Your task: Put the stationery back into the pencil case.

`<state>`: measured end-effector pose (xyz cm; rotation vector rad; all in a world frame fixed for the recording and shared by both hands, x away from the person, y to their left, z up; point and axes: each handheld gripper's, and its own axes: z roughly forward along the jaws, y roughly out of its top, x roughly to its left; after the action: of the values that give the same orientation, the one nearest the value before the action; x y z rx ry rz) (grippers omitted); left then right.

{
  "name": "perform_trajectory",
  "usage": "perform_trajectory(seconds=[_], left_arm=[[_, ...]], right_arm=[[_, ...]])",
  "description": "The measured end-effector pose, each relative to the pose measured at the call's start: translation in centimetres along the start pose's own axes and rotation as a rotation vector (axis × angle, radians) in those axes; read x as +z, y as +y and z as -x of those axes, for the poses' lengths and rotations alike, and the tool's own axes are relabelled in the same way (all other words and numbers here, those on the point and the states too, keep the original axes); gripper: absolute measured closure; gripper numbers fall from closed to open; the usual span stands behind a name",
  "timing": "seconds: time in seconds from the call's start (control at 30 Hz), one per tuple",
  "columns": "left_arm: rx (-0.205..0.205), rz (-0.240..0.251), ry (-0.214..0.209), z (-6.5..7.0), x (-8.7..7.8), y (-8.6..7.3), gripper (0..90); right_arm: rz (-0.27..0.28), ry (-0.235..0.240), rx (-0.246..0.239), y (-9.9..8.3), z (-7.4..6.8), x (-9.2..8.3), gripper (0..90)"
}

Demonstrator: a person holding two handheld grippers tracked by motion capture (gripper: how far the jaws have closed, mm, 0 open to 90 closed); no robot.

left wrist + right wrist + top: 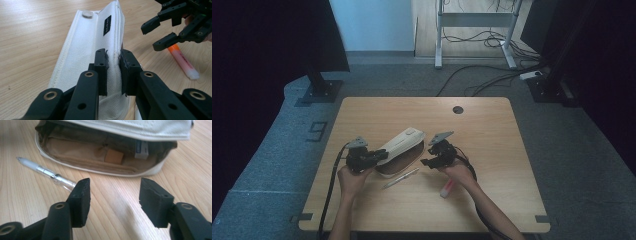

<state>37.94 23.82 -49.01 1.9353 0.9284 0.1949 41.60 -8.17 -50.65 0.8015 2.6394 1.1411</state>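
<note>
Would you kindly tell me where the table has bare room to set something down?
The far half of the table, beyond the pencil case, is bare up to the cable hole, as is the right side. It is crowded near the pen and highlighter.

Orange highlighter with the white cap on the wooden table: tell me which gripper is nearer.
Right. The right gripper hovers beside the orange highlighter; the left gripper is farther, clamping the white fabric pencil case.

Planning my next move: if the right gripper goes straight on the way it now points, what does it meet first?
Probably the open mouth of the pencil case. The right gripper has open, empty jaws over bare table; the pen lies just left of that line, though depth is uncertain.
</note>
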Motion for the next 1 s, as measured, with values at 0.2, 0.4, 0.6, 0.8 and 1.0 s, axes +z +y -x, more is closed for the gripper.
perform_trajectory(seconds=[0.2, 0.4, 0.6, 0.8, 1.0], left_arm=[[0.001, 0.000, 0.000, 0.0, 0.0, 0.0, 77.1], [0.003, -0.004, 0.001, 0.1, 0.1, 0.0, 77.1], [0.004, -0.005, 0.001, 0.2, 0.1, 0.0, 77.1], [0.006, -0.006, 0.001, 0.2, 0.1, 0.0, 77.1], [0.006, -0.008, 0.000, 0.2, 0.1, 0.0, 77.0]], right_arm=[[-0.006, -0.024, 0.008, -1.2, 0.2, -0.9, 33.8], [-0.006, -0.035, 0.016, -2.0, 0.4, -1.8, 30.2], [-0.010, -0.047, 0.028, -3.2, 0.7, -3.1, 28.8], [-0.032, -0.086, 0.047, -4.9, 1.5, -3.8, 28.1], [-0.052, -0.114, 0.071, -6.2, 2.6, -4.1, 28.1]])
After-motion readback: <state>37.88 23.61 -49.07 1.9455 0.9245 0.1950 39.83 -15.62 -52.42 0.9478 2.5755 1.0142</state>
